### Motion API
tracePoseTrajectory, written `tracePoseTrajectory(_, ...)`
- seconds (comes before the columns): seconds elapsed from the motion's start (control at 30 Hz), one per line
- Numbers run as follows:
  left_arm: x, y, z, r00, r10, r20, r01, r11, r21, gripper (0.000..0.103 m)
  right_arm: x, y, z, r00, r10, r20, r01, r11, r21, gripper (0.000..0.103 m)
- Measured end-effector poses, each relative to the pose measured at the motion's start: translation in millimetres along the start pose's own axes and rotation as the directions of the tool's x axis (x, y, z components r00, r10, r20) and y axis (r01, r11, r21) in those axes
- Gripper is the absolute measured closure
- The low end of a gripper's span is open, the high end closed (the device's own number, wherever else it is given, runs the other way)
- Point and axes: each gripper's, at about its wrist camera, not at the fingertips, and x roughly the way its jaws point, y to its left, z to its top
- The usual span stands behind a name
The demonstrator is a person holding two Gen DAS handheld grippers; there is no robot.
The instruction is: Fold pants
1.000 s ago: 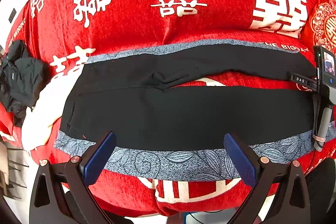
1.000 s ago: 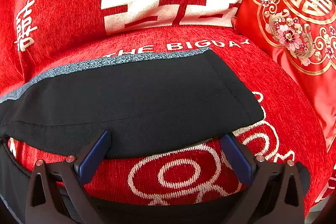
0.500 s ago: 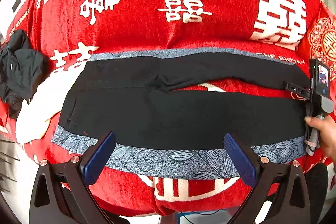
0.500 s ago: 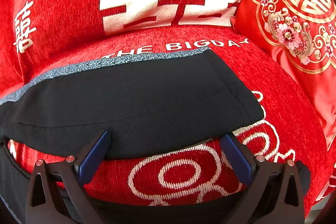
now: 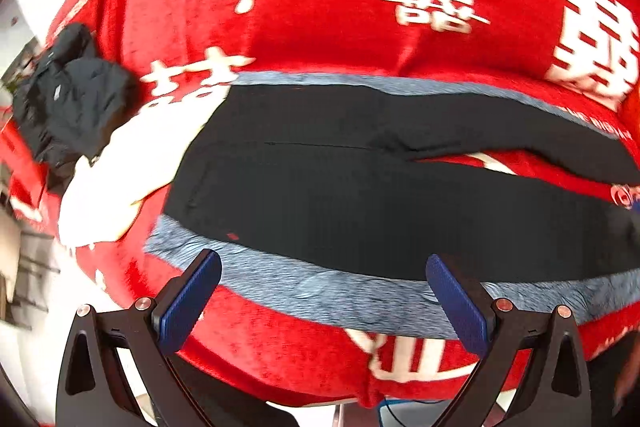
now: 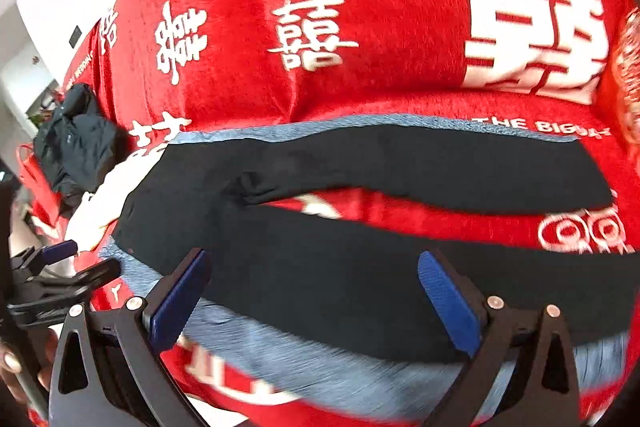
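Both grippers stand wide open, holding nothing and touching nothing. The left gripper point(image 5: 322, 291) hovers above the near grey edge of the pants point(image 5: 360, 195), its blue pads point(image 5: 188, 297) spread well apart. The right gripper point(image 6: 314, 295) hangs likewise over the pants point(image 6: 340, 267), pads clear of the cloth. The black pants lie flat across the red sofa cover point(image 5: 320, 27), legs parted toward the right, waist toward the left. A dark bundle point(image 5: 68, 95) lies on the sofa's left end. Both views are motion-blurred; the pants' right end is cut off in the left view.
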Motion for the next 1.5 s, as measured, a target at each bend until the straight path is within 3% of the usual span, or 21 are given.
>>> tracePoseTrajectory(0.07,1.3,9.8,-1.7,1.000,0.001,0.002,-0.001,1.000,-0.016,0.000,-6.0,29.2,-9.3,0.996,-0.089,-0.007,0.089,0.995,-0.054,0.000)
tracePoseTrajectory(0.17,-1.0,18.7,-5.0,0.999,-0.036,0.013,0.037,0.999,-0.024,0.000,-14.9,56.6,-19.9,0.992,-0.125,0.006,0.124,0.976,-0.182,0.000)
tracePoseTrajectory(0.37,-2.9,29.7,-6.3,0.999,-0.041,0.023,0.042,0.999,-0.026,0.000,-24.6,79.0,-21.5,0.999,-0.044,0.011,0.045,0.981,-0.190,0.000)
tracePoseTrajectory(0.67,-0.8,48.0,-5.1,0.998,-0.053,0.032,0.055,0.997,-0.056,0.000,-27.2,112.0,-27.4,1.000,-0.019,-0.003,0.018,0.964,-0.266,0.000)
tracePoseTrajectory(1.13,-2.4,62.1,-1.7,0.994,-0.091,0.066,0.094,0.995,-0.041,0.000,-22.7,134.4,-14.5,0.998,-0.061,-0.006,0.056,0.940,-0.338,0.000)
tracePoseTrajectory(1.5,35.2,89.3,41.9,0.995,-0.084,0.051,0.084,0.996,0.007,0.000,6.4,138.9,14.6,0.998,-0.059,-0.032,0.043,0.925,-0.378,0.000)
